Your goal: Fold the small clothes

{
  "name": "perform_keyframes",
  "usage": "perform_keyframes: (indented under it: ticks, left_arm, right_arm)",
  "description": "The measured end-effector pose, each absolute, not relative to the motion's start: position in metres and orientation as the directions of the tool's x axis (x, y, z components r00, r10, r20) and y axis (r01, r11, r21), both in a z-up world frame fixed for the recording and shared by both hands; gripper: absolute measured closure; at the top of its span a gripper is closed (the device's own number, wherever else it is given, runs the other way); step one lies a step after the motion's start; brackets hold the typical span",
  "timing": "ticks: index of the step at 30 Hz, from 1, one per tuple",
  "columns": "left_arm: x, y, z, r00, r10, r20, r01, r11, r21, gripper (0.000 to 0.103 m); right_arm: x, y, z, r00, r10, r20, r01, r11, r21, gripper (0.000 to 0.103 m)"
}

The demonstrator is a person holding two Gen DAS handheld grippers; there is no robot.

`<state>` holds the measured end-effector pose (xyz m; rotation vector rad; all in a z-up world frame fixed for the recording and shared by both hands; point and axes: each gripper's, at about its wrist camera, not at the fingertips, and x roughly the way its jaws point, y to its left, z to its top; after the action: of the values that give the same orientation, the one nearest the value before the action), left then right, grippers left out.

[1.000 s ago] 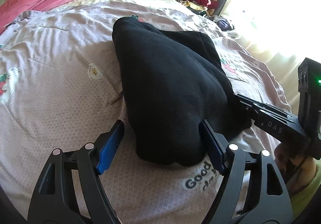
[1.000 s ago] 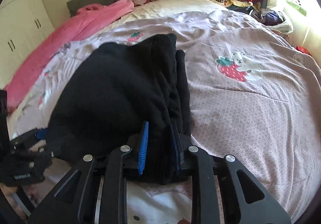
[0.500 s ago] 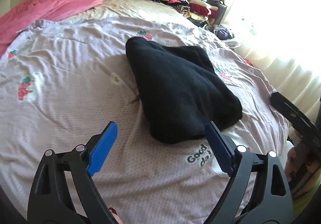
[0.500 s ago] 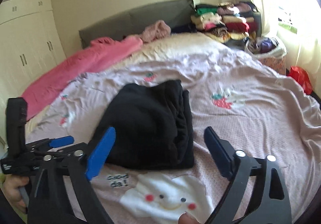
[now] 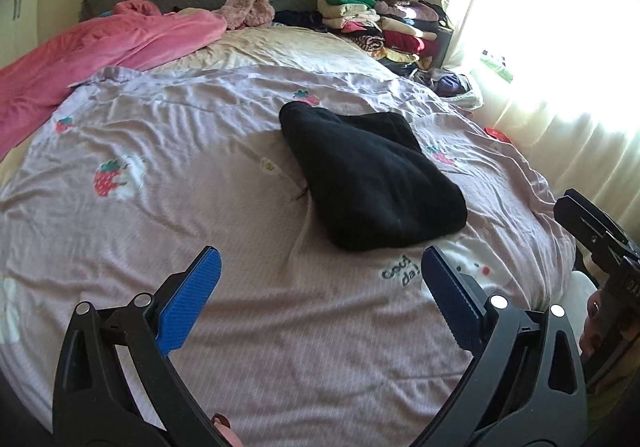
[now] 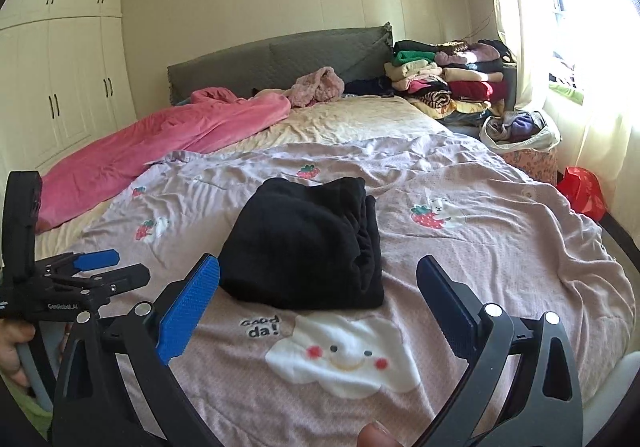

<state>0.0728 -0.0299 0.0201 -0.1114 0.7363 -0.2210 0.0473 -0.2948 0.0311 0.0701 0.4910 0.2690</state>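
Observation:
A folded black garment (image 5: 372, 175) lies on the lilac bedspread (image 5: 200, 175); it also shows in the right wrist view (image 6: 308, 243) as a thick folded bundle. My left gripper (image 5: 318, 267) is open and empty, held back above the bed short of the garment. My right gripper (image 6: 318, 279) is open and empty, just in front of the garment's near edge. The left gripper shows at the left of the right wrist view (image 6: 108, 267), and the right gripper's body at the right edge of the left wrist view (image 5: 592, 231).
A pink blanket (image 6: 160, 143) lies along the bed's left side. A pile of folded clothes (image 6: 444, 75) stands at the headboard's right, with a basket of clothes (image 6: 520, 135) and a red bag (image 6: 584, 195) beside the bed. White wardrobes (image 6: 60, 87) stand on the left.
My right gripper let go of the black garment and opened. Both grippers pulled back and up from the garment, which now lies folded on the bed.

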Motion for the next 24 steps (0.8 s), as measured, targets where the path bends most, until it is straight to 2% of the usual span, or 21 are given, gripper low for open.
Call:
perform_keyframes:
  ticks: [15, 24]
  left_arm:
    - [0.042, -0.016, -0.014, 0.695, -0.217, -0.686, 0.131, 0.976, -0.176, 0.009]
    - [0.043, -0.019, -0.026, 0.675, -0.205, -0.709, 0.129, 0.979, -0.161, 0.009]
  right_arm:
    - [0.022, -0.277, -0.007, 0.823, 0.2, -0.532, -0.222, 0.975, 0.022, 0.005]
    - [0.03, -0.275, -0.026, 0.786, 0.195, -0.587, -0.2, 0.978, 0.057, 0.005]
